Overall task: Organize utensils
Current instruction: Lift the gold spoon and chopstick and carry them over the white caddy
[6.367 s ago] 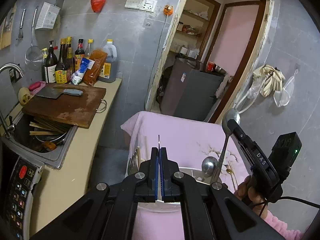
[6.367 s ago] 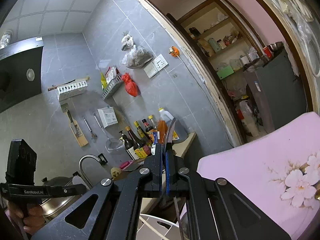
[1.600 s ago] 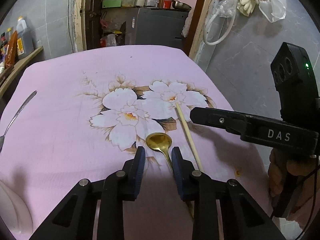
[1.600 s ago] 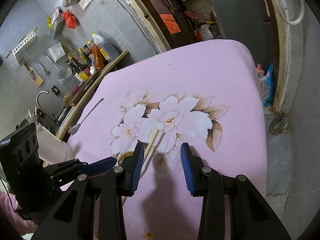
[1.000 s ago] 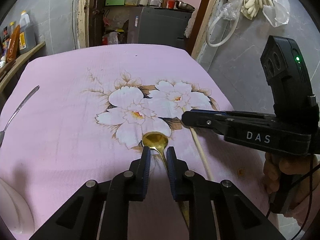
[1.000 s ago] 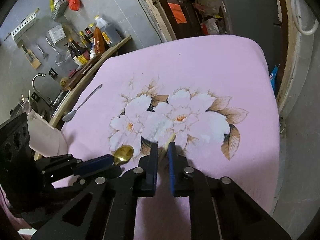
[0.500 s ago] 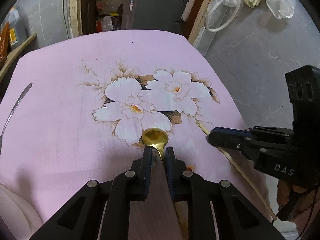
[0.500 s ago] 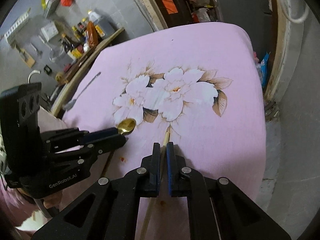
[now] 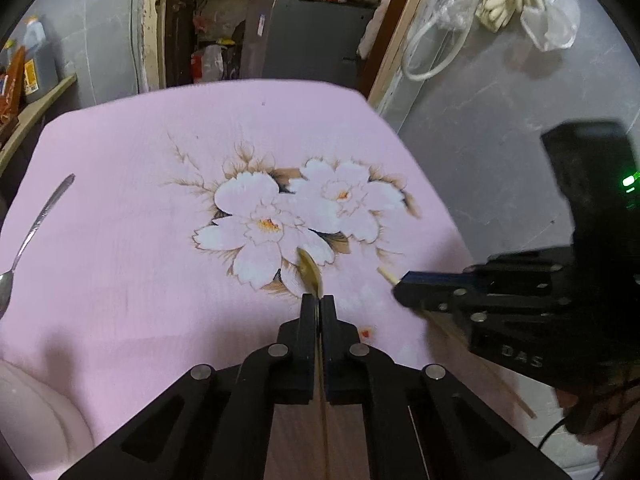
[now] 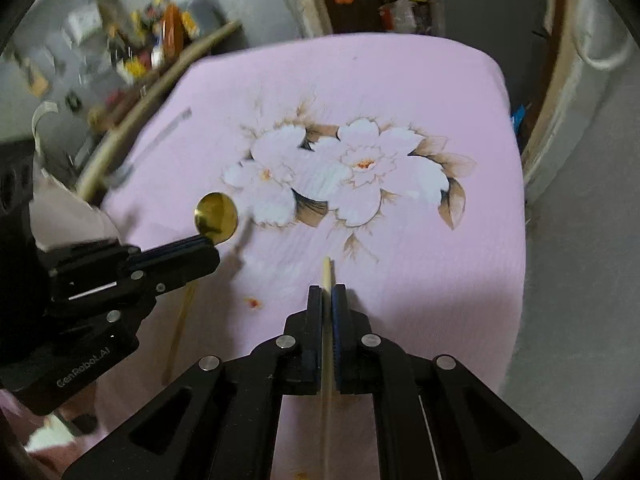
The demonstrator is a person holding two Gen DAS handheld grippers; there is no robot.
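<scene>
My left gripper is shut on a gold spoon, lifted off the pink flowered cloth and turned on edge; its round bowl shows in the right wrist view. My right gripper is shut on a pale wooden chopstick, held above the cloth; its tip sticks out in the left wrist view. A steel spoon lies on the cloth at the far left.
A white container stands at the table's lower left corner. A small red stain marks the cloth. A counter with bottles runs along the left; a doorway with a dark cabinet lies behind the table.
Both grippers have risen from the cloth with their utensils. The gold spoon has rolled onto its edge in the left gripper. The chopstick has come up with the right gripper.
</scene>
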